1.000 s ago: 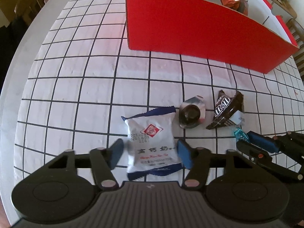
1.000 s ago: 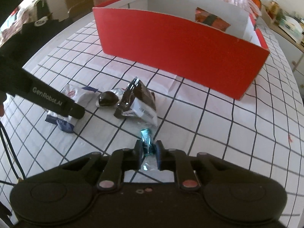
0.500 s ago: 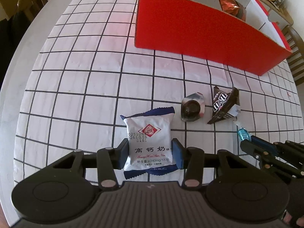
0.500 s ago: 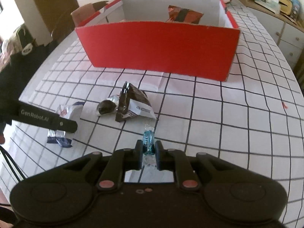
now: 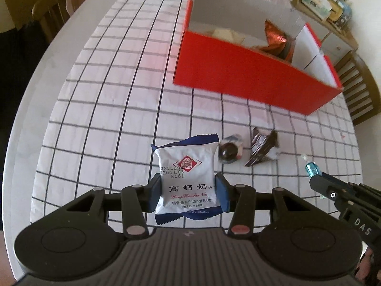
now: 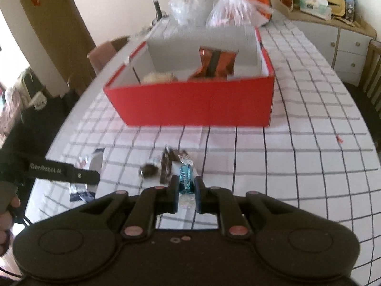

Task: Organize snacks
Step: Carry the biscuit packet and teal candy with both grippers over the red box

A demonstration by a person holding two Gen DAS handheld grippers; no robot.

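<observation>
The left tool (image 5: 188, 194) was clamped on a white-and-blue biscuit packet (image 5: 187, 175), its blue pads pressing the packet's two lower sides; the packet stood upright between them, printed face toward the camera. The right tool (image 6: 186, 187) pinched a small teal-wrapped candy (image 6: 185, 177) between its nearly closed fingers, and in the left wrist view that same candy (image 5: 311, 169) stuck out past the tip of the right tool (image 5: 318, 178).

On the checked cloth of the desk (image 5: 114, 109) lay two loose snacks just beside each other: a round dark chocolate in a silver wrapper (image 5: 229, 152) and a dark brown chocolate packet (image 5: 262, 150), both between the two tools and the red box (image 6: 197, 104). The box sat farther back on the desk, white inside and split by dividers. It held an orange foil packet (image 6: 215, 63) leaning against a divider and something pale and lumpy (image 6: 158, 77) in the next compartment, possibly a pastry, though blur left that unclear. Clear plastic bags (image 6: 228, 9) stood behind the box.
</observation>
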